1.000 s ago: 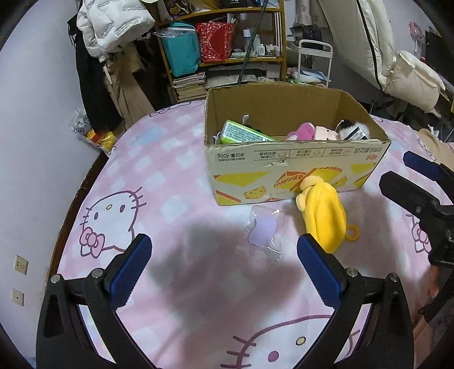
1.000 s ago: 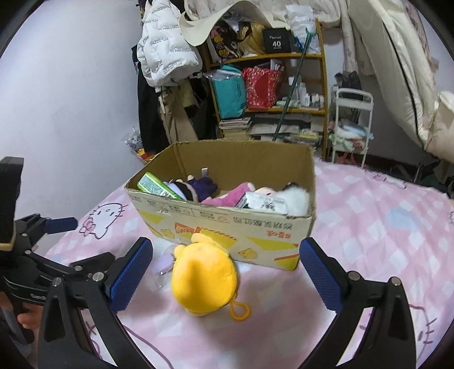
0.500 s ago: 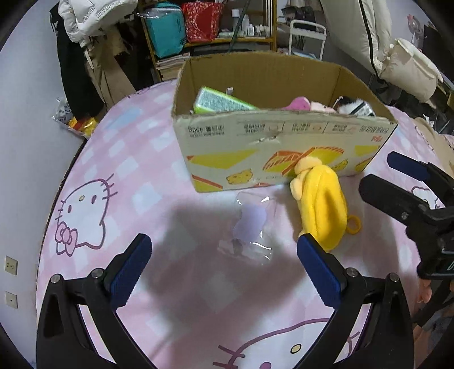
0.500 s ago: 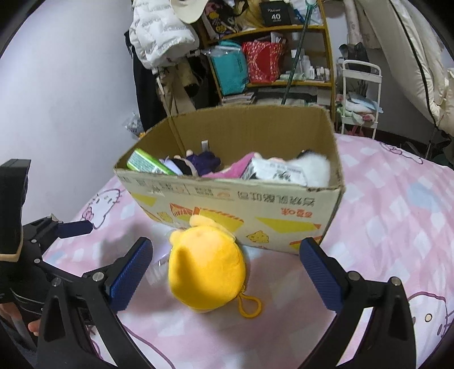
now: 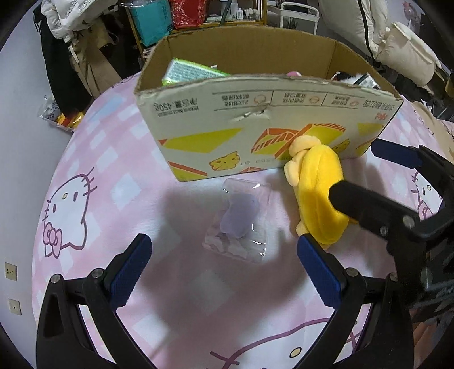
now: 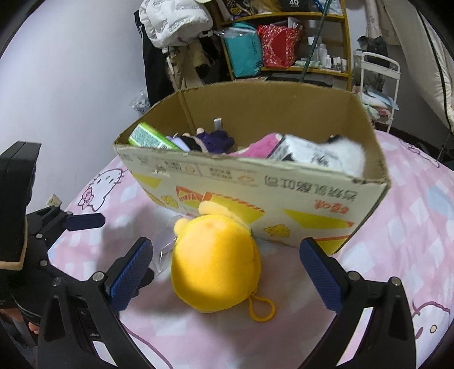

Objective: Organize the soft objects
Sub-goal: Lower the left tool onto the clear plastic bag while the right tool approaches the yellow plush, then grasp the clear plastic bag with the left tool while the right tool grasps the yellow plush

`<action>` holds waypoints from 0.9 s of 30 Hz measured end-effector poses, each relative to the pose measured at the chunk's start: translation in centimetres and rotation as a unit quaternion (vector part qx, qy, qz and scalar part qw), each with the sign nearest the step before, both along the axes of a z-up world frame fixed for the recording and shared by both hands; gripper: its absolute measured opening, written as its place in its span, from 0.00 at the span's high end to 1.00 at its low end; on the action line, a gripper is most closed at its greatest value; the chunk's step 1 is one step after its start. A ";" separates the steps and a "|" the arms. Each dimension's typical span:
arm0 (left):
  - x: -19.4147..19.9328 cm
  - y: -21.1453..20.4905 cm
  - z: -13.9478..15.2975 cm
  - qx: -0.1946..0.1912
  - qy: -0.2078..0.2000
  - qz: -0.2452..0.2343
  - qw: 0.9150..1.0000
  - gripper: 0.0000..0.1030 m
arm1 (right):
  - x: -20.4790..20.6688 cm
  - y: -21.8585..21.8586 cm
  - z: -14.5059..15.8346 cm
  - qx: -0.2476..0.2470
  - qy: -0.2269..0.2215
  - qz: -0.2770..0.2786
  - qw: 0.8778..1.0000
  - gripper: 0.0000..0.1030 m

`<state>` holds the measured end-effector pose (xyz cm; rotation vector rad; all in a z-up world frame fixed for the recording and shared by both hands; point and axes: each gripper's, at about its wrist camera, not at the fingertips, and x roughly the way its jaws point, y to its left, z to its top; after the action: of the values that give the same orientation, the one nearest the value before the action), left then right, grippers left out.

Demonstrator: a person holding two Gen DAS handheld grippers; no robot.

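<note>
A yellow plush toy (image 6: 215,261) with a keyring loop lies on the pink bed in front of a cardboard box (image 6: 255,187); it also shows in the left wrist view (image 5: 317,193). A clear packet with a purple soft item (image 5: 238,221) lies left of it. My left gripper (image 5: 224,272) is open, just short of the packet. My right gripper (image 6: 227,269) is open, its fingers either side of the plush, not touching. The box (image 5: 255,113) holds several soft toys and a green pack (image 6: 147,139).
The pink Hello Kitty bedspread (image 5: 85,170) covers the bed. A cluttered shelf (image 6: 283,51), hanging coats (image 6: 176,22) and a white cart (image 6: 377,73) stand behind the box. The wall is at the left.
Both grippers have moved forward and down toward the bed. The packet and plush now appear larger and closer. The right gripper now straddles the plush. Nothing has been grasped.
</note>
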<state>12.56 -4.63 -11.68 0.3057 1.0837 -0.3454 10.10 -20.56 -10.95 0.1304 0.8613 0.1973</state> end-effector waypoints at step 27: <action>2.6 -1.2 -3.4 0.004 0.031 -0.018 0.999 0.02 | 1.9 0.4 -2.6 0.047 0.057 0.018 0.997 0.00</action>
<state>15.13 -5.81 -15.08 0.3241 1.1410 -0.3847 12.03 -20.21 -13.59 0.2162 0.9684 0.2660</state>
